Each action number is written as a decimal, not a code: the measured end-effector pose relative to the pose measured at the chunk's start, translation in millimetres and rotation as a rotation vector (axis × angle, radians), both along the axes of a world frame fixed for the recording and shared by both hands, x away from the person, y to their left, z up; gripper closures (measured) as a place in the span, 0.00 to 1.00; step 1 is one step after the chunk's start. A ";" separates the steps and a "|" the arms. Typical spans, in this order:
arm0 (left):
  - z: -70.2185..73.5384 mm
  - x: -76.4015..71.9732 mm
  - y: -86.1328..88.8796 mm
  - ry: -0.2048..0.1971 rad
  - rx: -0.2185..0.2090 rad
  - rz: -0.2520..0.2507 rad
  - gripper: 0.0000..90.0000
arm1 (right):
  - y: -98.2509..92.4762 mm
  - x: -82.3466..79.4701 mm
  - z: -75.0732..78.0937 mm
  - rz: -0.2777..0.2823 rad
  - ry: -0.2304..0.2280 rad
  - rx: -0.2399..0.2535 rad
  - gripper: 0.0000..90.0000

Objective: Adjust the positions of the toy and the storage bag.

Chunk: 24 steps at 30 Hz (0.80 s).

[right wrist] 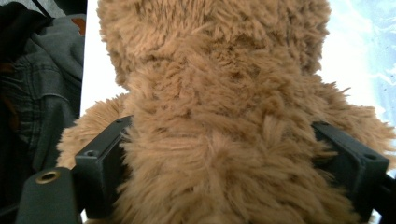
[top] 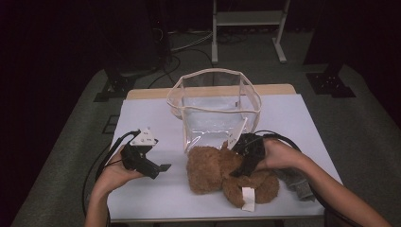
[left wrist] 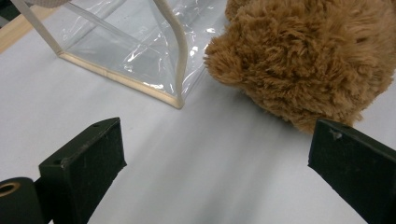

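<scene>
A fluffy brown teddy bear lies on the white table, a white tag at its near end. My right gripper comes down on it from the right. In the right gripper view its jaws stand wide on either side of the bear's body, with fur filling the gap of the gripper. My left gripper rests open in the hand to the left of the bear. In the left gripper view the gripper has bare table between its jaws, with the bear ahead on the right.
A clear plastic bag with cream edging stands open just behind the bear, its corner close ahead of the left jaws. A grey garment lies at the table's right edge under the right forearm. A metal stand is on the floor beyond.
</scene>
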<state>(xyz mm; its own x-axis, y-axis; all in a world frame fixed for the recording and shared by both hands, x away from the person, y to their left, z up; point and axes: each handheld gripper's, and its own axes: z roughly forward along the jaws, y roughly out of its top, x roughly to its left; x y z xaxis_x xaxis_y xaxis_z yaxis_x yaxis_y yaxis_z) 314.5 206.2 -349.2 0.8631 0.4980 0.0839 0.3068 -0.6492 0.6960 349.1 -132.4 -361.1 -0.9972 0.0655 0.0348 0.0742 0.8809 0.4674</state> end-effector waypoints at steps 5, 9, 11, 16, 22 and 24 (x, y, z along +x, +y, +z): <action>0.1 0.0 -0.2 0.000 0.001 -0.003 0.03 | -1.9 1.4 -7.2 0.003 0.004 0.012 0.18; -0.1 0.6 -0.3 0.001 0.005 -0.009 0.03 | -1.7 1.6 -12.1 0.002 0.002 0.019 0.25; -0.4 0.6 -0.5 0.006 0.004 -0.009 0.03 | -2.4 1.6 -12.9 -0.001 0.003 0.024 0.29; -2.0 1.3 -0.9 0.011 0.000 -0.007 0.03 | -6.4 2.6 -11.8 -0.022 0.009 0.033 0.45; -2.0 1.7 0.6 0.011 -0.003 -0.004 0.03 | -11.9 4.8 -4.9 -0.018 0.015 0.059 0.59; -2.5 2.0 1.4 0.011 -0.003 -0.003 0.03 | -13.0 3.9 -0.5 -0.011 0.006 0.062 0.61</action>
